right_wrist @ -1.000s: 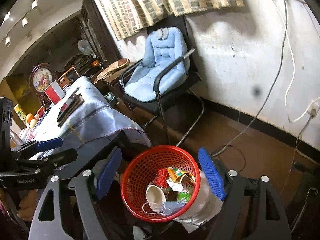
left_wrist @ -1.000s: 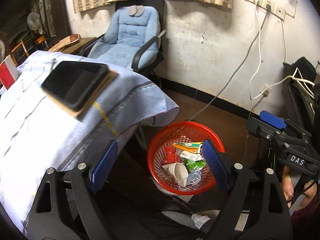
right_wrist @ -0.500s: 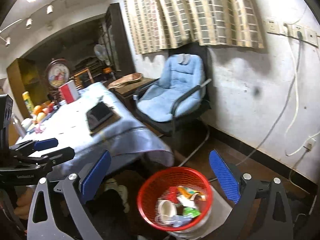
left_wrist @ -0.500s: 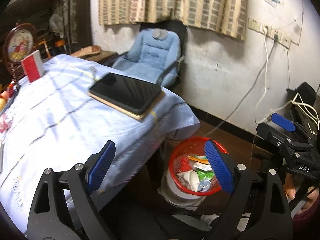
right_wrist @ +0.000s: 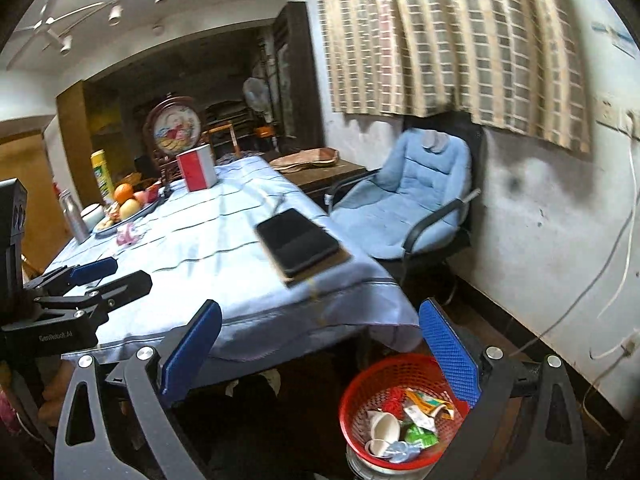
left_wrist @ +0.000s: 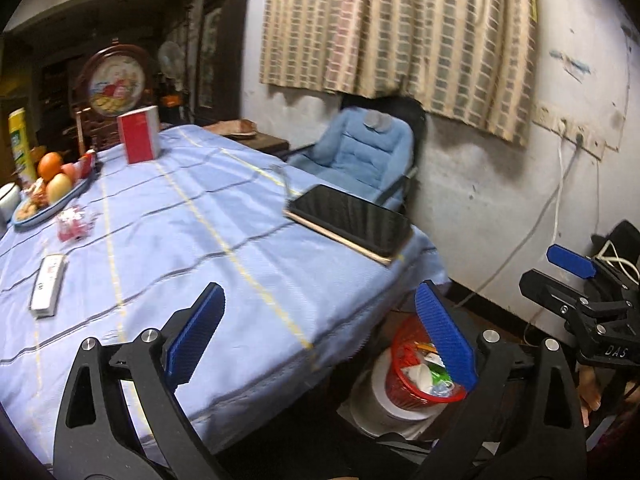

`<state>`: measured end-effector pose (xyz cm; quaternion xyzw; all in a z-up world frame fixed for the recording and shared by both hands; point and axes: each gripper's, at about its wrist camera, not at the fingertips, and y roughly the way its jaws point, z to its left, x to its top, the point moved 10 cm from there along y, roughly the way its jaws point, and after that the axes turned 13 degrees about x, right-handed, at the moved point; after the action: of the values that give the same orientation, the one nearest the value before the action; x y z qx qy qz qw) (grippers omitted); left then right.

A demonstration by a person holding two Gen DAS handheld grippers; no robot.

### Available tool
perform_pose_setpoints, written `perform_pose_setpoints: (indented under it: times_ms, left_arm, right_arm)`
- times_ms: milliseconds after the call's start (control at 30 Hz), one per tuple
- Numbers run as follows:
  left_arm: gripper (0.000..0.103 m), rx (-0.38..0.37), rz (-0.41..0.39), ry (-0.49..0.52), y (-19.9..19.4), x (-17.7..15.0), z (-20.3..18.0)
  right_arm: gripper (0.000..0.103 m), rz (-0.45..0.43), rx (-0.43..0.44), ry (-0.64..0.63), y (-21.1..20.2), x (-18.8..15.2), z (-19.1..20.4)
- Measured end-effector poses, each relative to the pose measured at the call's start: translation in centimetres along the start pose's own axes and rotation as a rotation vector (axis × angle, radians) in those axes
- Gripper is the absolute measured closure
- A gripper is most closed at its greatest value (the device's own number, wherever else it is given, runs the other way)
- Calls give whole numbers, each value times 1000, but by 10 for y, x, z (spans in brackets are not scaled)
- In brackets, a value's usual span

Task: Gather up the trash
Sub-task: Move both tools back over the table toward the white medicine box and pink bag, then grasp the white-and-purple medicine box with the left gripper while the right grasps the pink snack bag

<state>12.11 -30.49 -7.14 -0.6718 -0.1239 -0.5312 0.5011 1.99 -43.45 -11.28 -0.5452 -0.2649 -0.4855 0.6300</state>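
A red mesh trash basket (left_wrist: pixel 404 384) stands on the floor beside the table, with a paper cup, wrappers and other trash in it; it also shows in the right wrist view (right_wrist: pixel 380 380). My left gripper (left_wrist: pixel 320 336) is open and empty, held over the table's near corner. My right gripper (right_wrist: pixel 320 344) is open and empty, above and left of the basket. A pink crumpled wrapper (left_wrist: pixel 74 222) lies on the blue tablecloth (left_wrist: pixel 168 240) near the fruit plate; it also shows in the right wrist view (right_wrist: pixel 128 235).
On the table are a dark tablet on a board (left_wrist: pixel 352 220), a white remote (left_wrist: pixel 48 286), a red box (left_wrist: pixel 138 134) and a fruit plate (left_wrist: pixel 44 196). A blue padded chair (left_wrist: pixel 360 160) stands by the wall. Cables hang at right.
Both grippers have risen and swung from the basket toward the table. The tabletop with its remote, wrapper and fruit plate has come into view. Both stay open and empty.
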Motion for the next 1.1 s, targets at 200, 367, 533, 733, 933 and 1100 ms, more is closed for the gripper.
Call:
perform_pose_setpoints:
  times_ms: [200,367,533,733,933,1100]
  left_arm:
    - [8,77,1,-57,3,-5,60]
    - [7,206,66,-91,23,-12,135]
    - [7,392,165,-134,53,-18,245]
    - [7,409,329,-272,98,-39,326]
    - [7,403,397,-288,133,-53,353]
    - [6,396,422,-270,145,-59,361]
  right_arm:
    - [6,41,63,-64,34,10,49]
    - [6,87,128,-120,74,14,91]
    - [6,119,173,-187,115,22,131]
    - [6,147,209,-218,153,30,160]
    - [6,178,213,-258,184,42,179]
    - [6,211,262,-255,222,59,204]
